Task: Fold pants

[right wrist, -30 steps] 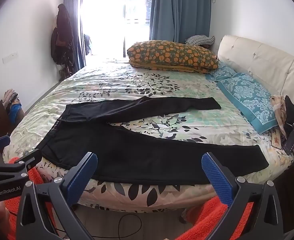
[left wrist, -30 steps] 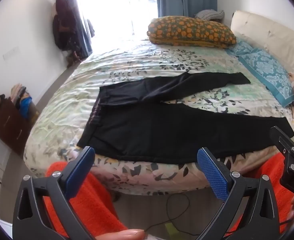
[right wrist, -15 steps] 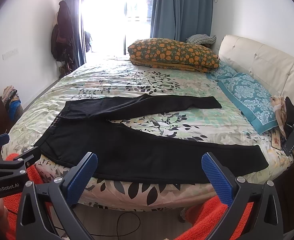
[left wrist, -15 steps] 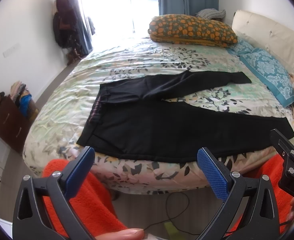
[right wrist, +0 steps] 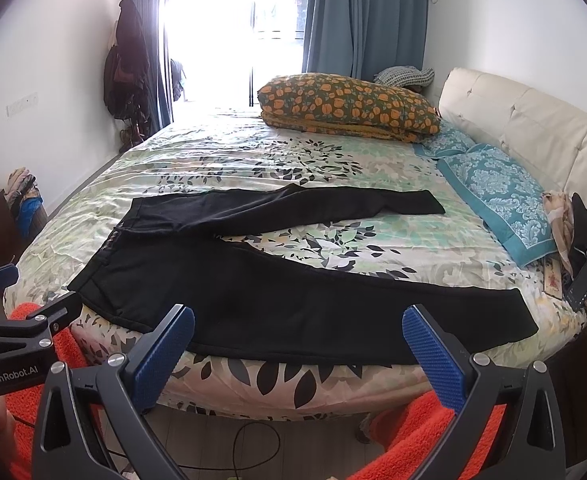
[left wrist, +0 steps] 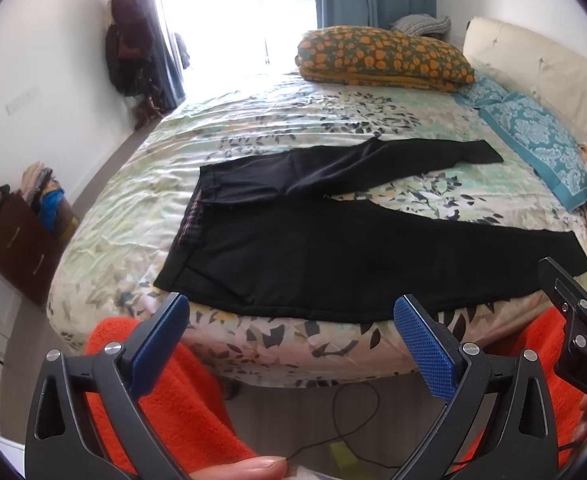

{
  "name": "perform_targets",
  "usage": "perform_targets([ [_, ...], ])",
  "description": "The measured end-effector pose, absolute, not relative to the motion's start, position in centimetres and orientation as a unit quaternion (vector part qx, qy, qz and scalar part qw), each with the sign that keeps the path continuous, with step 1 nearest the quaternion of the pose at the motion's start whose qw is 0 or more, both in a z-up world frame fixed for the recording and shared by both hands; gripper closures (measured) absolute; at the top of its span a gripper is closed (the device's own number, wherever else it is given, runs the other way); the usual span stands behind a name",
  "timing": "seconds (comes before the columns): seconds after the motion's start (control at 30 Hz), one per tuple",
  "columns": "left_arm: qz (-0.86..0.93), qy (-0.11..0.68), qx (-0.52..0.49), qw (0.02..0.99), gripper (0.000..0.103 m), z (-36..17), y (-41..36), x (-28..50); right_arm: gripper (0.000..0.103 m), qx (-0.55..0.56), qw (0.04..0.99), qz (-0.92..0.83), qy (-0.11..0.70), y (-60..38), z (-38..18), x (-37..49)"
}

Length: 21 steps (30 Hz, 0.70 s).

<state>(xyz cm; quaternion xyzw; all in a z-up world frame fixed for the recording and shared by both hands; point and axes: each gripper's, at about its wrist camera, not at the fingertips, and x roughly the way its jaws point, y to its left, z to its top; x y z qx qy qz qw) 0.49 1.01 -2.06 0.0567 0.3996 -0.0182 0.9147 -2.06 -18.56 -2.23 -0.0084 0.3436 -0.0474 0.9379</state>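
Black pants (left wrist: 333, 256) lie flat on the floral bed, waistband to the left, legs spread apart in a V to the right; they also show in the right wrist view (right wrist: 293, 300). My left gripper (left wrist: 289, 328) is open and empty, held off the bed's near edge below the pants' seat. My right gripper (right wrist: 297, 340) is open and empty, just short of the near leg's lower edge. Each gripper shows at the side of the other's view.
An orange-flowered pillow (right wrist: 349, 104) and teal pillows (right wrist: 497, 192) lie at the far and right side of the bed (right wrist: 233, 152). A cream headboard (right wrist: 533, 128) is at right. Dark items and a phone (right wrist: 585, 276) lie at the right edge. A cable (left wrist: 345, 412) runs on the floor.
Both grippers have moved slightly closer to the bed; the pants sit a little higher in both views. Both stay open. The pants have not moved.
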Motion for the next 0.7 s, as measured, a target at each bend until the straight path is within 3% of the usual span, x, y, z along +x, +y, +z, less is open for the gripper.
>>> perform_targets([
  [0.7, -0.016, 0.406, 0.056, 0.912, 0.001, -2.26, 1.22, 0.82, 0.000, -0.010, 0.937, -0.046, 0.346, -18.20, -2.70, -1.77],
])
